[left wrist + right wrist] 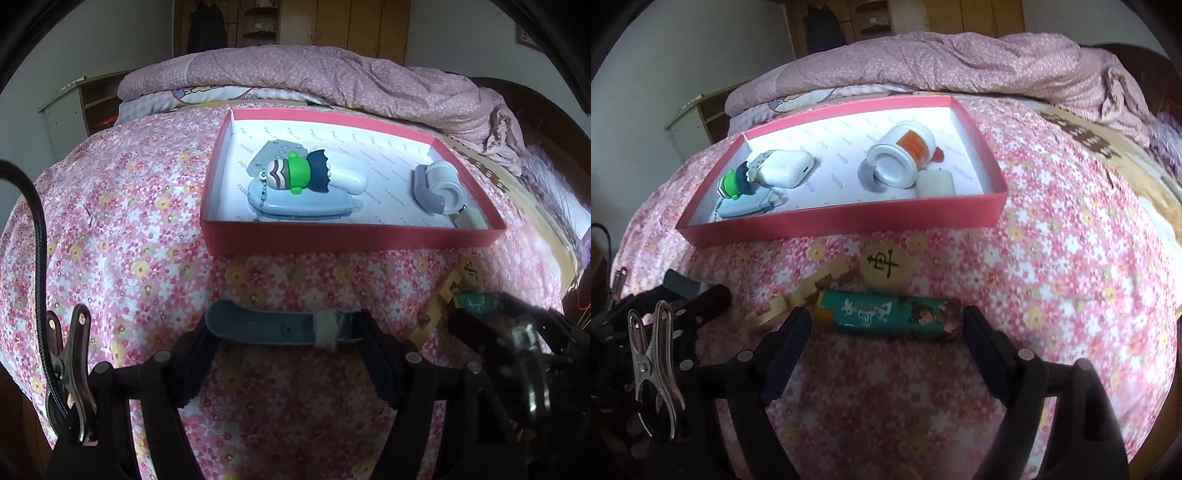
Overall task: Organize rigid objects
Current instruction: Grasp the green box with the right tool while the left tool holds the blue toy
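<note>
The white lining of the red box (343, 240) carries the word "FASHION" printed over and over. A round wooden disc (884, 268) beyond the right gripper (886, 325) bears a black brush character, and the teal lighter (886, 314) shows pale characters and a cartoon figure (too blurred to read).

The left gripper (284, 328) points down at the flowered bedspread (110, 229), the box straight ahead of it. A slate-blue flat tool (273, 325) spans its jaws, both pads pressing its ends, so it is gripped.

The right gripper tilts down likewise, jaws apart. The lighter lies crosswise between them; whether the pads touch it I cannot tell. A wooden puzzle piece (783, 302) lies just left of its left finger, beside the lighter's end.

Inside the box, ahead of both tools, rest a green-capped figure (295, 173), a white earbud case (786, 168) and a white jar (901, 155).
</note>
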`<state>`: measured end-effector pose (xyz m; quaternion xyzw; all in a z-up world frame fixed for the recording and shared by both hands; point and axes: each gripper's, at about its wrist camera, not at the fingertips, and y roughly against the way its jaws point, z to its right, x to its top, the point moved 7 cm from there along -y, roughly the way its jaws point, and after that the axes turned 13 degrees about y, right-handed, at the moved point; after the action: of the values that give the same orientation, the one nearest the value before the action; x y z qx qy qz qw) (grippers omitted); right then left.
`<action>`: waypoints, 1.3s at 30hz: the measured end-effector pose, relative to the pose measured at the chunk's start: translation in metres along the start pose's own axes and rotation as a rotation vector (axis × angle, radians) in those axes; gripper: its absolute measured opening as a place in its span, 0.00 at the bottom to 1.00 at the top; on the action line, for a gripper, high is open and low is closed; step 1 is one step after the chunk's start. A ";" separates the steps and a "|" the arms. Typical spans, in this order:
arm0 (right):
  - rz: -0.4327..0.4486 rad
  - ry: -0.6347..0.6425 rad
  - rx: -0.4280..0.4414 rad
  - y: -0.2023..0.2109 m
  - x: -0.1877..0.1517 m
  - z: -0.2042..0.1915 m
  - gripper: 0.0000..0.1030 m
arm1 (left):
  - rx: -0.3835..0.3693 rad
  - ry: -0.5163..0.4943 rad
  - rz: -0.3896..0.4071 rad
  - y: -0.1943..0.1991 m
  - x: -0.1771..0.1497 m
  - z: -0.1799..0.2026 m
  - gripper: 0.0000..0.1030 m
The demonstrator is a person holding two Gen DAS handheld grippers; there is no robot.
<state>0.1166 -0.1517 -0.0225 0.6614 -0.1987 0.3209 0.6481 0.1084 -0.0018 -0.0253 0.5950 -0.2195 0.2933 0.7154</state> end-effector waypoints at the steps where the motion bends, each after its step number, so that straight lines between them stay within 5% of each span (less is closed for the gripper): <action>1: 0.000 0.008 -0.008 -0.001 0.000 -0.001 0.82 | -0.001 0.002 0.001 0.000 0.000 0.001 0.74; 12: 0.009 0.057 -0.044 -0.004 -0.001 -0.006 0.84 | 0.007 -0.009 0.010 -0.001 0.000 0.003 0.74; 21: 0.006 0.048 -0.058 -0.008 -0.003 -0.001 0.96 | 0.017 -0.021 0.008 -0.002 -0.001 0.005 0.74; 27: 0.033 0.042 -0.059 -0.002 -0.005 0.004 0.82 | 0.022 -0.026 0.011 -0.002 -0.002 0.005 0.74; 39: 0.067 0.036 0.002 0.001 -0.007 0.008 0.81 | 0.001 -0.018 0.021 0.003 0.000 0.004 0.73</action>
<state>0.1118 -0.1604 -0.0258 0.6490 -0.2089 0.3545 0.6399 0.1066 -0.0057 -0.0224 0.5955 -0.2319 0.2956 0.7101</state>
